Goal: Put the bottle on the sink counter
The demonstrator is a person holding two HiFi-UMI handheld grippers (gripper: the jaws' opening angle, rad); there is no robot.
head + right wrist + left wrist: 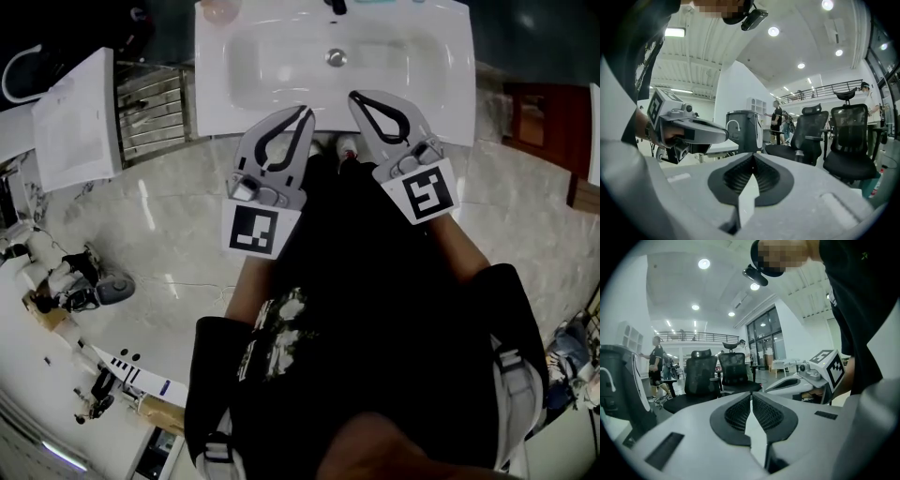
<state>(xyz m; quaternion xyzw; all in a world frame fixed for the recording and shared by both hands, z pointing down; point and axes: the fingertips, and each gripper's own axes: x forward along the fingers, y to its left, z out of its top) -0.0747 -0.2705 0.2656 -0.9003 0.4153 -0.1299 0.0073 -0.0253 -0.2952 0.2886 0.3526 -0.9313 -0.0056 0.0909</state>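
A white sink [431, 84] with a drain [336, 57] lies straight ahead in the head view. On its back left corner stands a pinkish rounded object [220, 9]; I cannot tell whether it is the bottle. My left gripper [303, 112] is shut and empty, its tip over the sink's front rim. Beside it, my right gripper [354, 96] is also shut and empty, reaching slightly farther over the rim. In the left gripper view the jaws [751, 397] meet with nothing between them. The right gripper view shows its jaws [753, 159] pressed together the same way.
A white cabinet [80, 117] and a metal rack [155, 108] stand left of the sink. A brown wooden piece [534, 117] is at the right. Black office chairs [701, 376] and standing people [656, 366] fill the room behind. A dark bin with a tap [743, 129] stands nearby.
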